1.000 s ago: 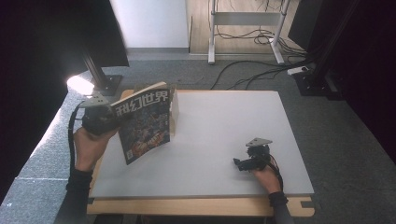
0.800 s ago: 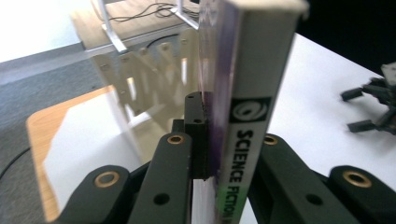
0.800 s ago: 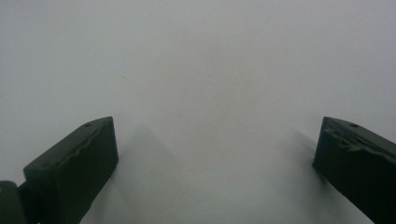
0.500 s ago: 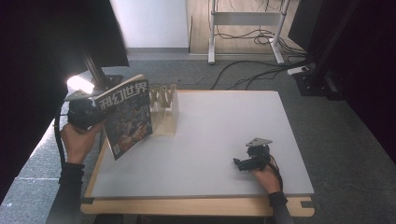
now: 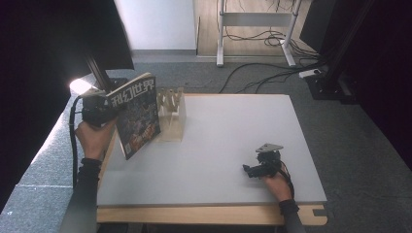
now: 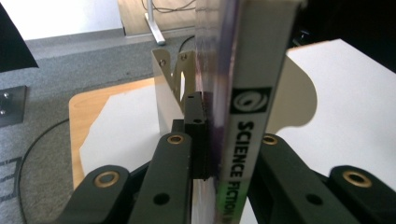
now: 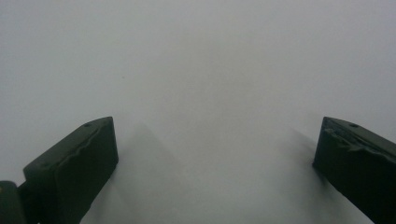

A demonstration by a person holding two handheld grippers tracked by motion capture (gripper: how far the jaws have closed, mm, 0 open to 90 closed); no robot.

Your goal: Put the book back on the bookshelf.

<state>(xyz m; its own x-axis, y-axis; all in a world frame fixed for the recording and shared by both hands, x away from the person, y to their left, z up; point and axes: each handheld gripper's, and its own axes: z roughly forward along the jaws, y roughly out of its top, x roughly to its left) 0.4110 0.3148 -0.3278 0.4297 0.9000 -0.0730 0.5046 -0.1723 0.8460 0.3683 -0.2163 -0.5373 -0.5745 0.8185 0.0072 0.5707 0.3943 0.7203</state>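
left gripper (image 5: 104, 112): jaws pinched on the spine edge of a science fiction magazine (image 5: 137, 116); seen along the jaws, the pads pressed both faces of the magazine (image 6: 243, 140)
magazine: held upright and a little tilted over the table's left rear corner, clear of the surface, cover toward the person, just beside the wooden slotted rack (image 5: 172, 114)
rack: stood on the white table (image 5: 233, 141) near the back left edge; its slats (image 6: 175, 79) lay just beyond the magazine in the left gripper view
right gripper (image 5: 252, 170): rested low on the table near the front right, well apart from the rack; jaws spread wide over bare white surface, nothing between them (image 7: 210, 154)
step in hand: by my reading, carrying the magazine toward the rack, not yet slotted
next move: likely needed the lower edge lined up with a gap between slats, the magazine squared upright, then lowered in before the pinch was let go
risk: a tilted edge might catch a slat or nudge the light rack
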